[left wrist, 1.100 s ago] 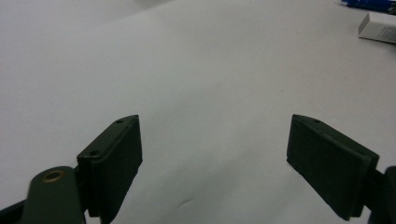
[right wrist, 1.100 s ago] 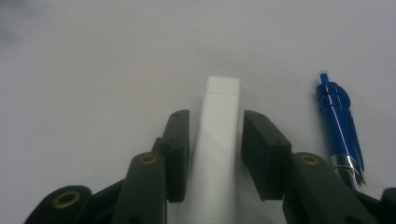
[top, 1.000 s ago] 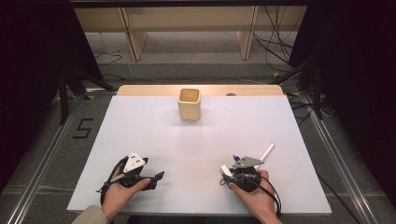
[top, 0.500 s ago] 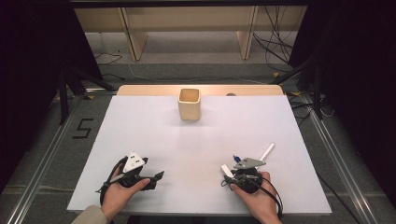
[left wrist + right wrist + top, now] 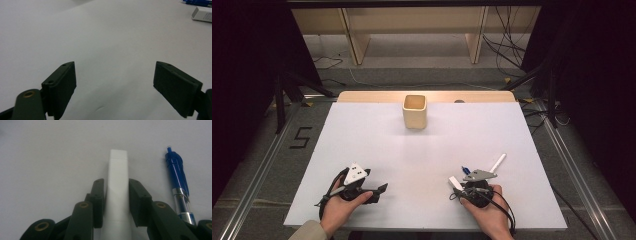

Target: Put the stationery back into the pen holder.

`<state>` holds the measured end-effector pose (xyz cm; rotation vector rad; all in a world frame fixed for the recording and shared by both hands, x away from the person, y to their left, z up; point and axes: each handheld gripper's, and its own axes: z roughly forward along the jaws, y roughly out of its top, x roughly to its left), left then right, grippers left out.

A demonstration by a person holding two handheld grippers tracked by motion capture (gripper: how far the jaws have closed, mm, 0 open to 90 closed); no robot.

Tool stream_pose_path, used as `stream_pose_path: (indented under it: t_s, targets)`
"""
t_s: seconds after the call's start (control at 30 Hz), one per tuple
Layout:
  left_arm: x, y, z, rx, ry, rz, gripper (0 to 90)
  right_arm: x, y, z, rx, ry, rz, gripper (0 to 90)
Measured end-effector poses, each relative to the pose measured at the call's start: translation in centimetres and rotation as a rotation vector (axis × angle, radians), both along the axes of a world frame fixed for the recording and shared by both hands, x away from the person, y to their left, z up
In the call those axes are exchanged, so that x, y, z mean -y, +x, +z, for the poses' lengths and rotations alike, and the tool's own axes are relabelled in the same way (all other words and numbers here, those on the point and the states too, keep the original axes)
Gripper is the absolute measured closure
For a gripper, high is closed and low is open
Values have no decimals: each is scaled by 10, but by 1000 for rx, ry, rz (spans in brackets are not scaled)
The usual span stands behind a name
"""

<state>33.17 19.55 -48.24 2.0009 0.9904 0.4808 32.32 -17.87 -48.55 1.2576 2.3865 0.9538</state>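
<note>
A person's right hand-held gripper (image 5: 116, 192) closes its black jaws on a white rectangular stick (image 5: 117, 195) lying flat on the desk, the pads set against its two long sides; the jaws have just been narrowing, with the stick between them. In the high view that right hand-held gripper (image 5: 472, 182) sits at the near right of the desk (image 5: 377, 145), the white stick (image 5: 455, 183) jutting out to its left. The left hand-held gripper (image 5: 115, 82) rests with its jaws spread wide over bare white surface, nothing between them; from above, the left hand-held gripper (image 5: 379, 189) lies at the near left, well apart from the right one. A blue pen (image 5: 178, 187) with a clear barrel lies just beside the white stick, roughly parallel to it, and a second slim white stick (image 5: 498, 163) lies slantwise just beyond the right hand. The desk is covered in plain white, with a pale wooden edge along its far side, where a cream square cup (image 5: 414, 111) stands upright near the middle. Beyond it, grey floor, wooden shelf legs and loose cables sit in dim surroundings; a "5" (image 5: 300, 137) is marked on the floor to the left.
</note>
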Motion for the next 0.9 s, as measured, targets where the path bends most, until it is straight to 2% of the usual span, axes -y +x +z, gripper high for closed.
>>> stream_pose_path:
  t_s: [0.4,0.57,0.63,0.67,0.77,0.8,0.83,0.87,0.9]
  targets:
    - [0,0,0,-2,-1,-6,187,-1,0,1,-3,-10,-4,691]
    - [0,-1,1,5,1,-24,198,0,2,4,-9,17,24,693]
    - [1,-1,1,10,-6,-29,214,0,3,6,-1,33,85,693]
    - [2,-1,1,12,-11,-35,214,0,3,6,-1,33,85,693]
    - [4,-3,2,20,-23,-73,242,-1,4,11,33,43,190,693]
    - [5,-3,2,28,-28,-96,258,-1,5,13,44,49,233,693]
    - [7,-4,3,33,-37,-121,283,-3,6,17,72,49,332,693]
    - [10,-5,4,39,-46,-154,283,-3,6,17,72,49,332,693]
    - [14,-7,5,41,-56,-194,306,-4,6,18,78,49,385,694]
